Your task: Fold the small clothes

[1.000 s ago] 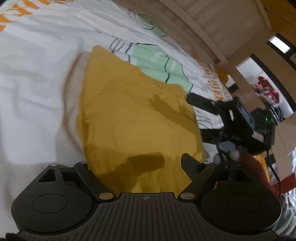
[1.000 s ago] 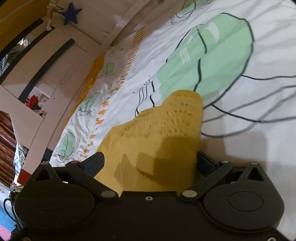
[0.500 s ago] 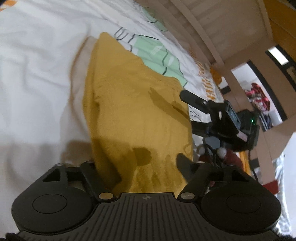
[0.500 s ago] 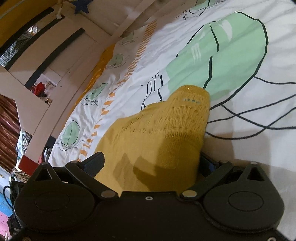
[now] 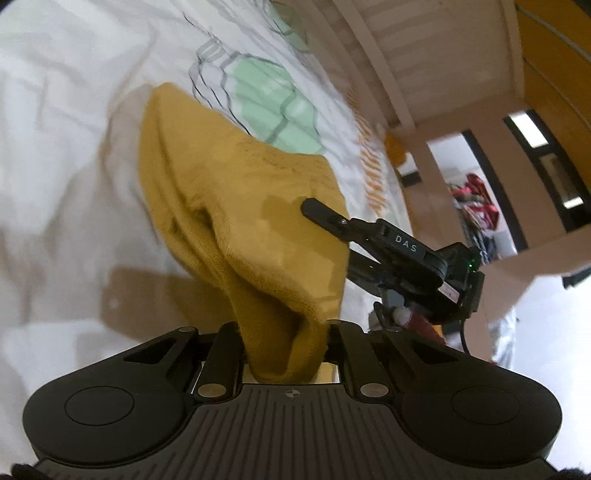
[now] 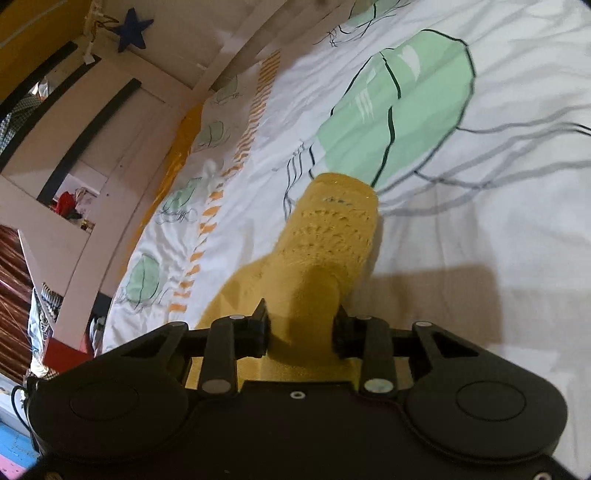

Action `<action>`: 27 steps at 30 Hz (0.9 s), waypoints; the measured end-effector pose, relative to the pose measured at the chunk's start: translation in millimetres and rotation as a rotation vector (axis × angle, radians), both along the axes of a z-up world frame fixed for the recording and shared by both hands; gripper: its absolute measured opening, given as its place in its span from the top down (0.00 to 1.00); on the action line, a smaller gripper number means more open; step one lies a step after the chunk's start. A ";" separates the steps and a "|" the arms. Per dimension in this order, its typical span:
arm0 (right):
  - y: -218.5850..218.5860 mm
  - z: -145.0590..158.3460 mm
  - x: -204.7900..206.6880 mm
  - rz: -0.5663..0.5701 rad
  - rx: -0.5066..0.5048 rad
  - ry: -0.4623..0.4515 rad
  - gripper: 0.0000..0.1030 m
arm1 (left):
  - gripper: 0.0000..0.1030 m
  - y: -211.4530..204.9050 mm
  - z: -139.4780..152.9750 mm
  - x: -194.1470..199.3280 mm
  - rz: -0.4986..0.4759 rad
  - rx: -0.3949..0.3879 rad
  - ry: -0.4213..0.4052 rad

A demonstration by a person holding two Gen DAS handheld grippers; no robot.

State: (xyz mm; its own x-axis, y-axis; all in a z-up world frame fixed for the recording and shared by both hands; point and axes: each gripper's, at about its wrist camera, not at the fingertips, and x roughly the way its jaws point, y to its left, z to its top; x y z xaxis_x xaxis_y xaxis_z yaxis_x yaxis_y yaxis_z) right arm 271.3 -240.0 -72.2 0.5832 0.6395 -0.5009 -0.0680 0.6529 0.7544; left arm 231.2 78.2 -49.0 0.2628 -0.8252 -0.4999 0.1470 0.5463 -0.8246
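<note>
A mustard yellow knit garment (image 5: 240, 206) lies on a white bedsheet (image 5: 55, 129) with green jellyfish prints. My left gripper (image 5: 284, 343) is shut on the garment's near edge, which bunches up between the fingers and lifts off the sheet. My right gripper (image 6: 301, 328) is shut on the other near corner of the same garment (image 6: 332, 236). The right gripper also shows in the left wrist view (image 5: 388, 251), at the garment's right side.
A pale wooden bed rail (image 5: 373, 55) runs along the far edge of the bed. An open doorway (image 5: 476, 206) with clothes inside is at the right. In the right wrist view, a white wardrobe (image 6: 92, 122) and a blue star (image 6: 131, 27) stand to the left.
Both grippers were open around the garment's edge and have closed on it. The cloth now bunches and rises off the sheet.
</note>
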 end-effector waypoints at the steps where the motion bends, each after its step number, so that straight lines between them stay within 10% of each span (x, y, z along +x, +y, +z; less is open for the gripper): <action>1: -0.5 4.4 -13.4 0.002 0.003 0.008 0.58 | 0.88 -1.0 0.9 -7.4 -0.010 -0.009 0.009; 12: -7.2 12.0 -129.4 0.004 -0.009 0.119 0.56 | 0.88 -13.5 -6.4 -115.0 -0.097 -0.045 0.096; 21: -15.2 2.1 -149.1 -0.144 -0.281 0.011 0.43 | 0.78 -18.0 -26.4 -137.4 -0.047 0.360 -0.060; 27: -9.7 3.0 -159.4 -0.168 -0.332 -0.059 0.42 | 0.77 -21.0 -15.0 -146.7 -0.013 0.452 -0.135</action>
State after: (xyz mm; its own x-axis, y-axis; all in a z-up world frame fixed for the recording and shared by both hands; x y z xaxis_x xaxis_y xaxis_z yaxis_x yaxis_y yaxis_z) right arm 112.0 -249.7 -69.3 0.7003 0.3411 -0.6271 0.0235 0.8670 0.4977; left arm 84.5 57.2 -64.0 0.3416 -0.5362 -0.7719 0.2455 0.8436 -0.4775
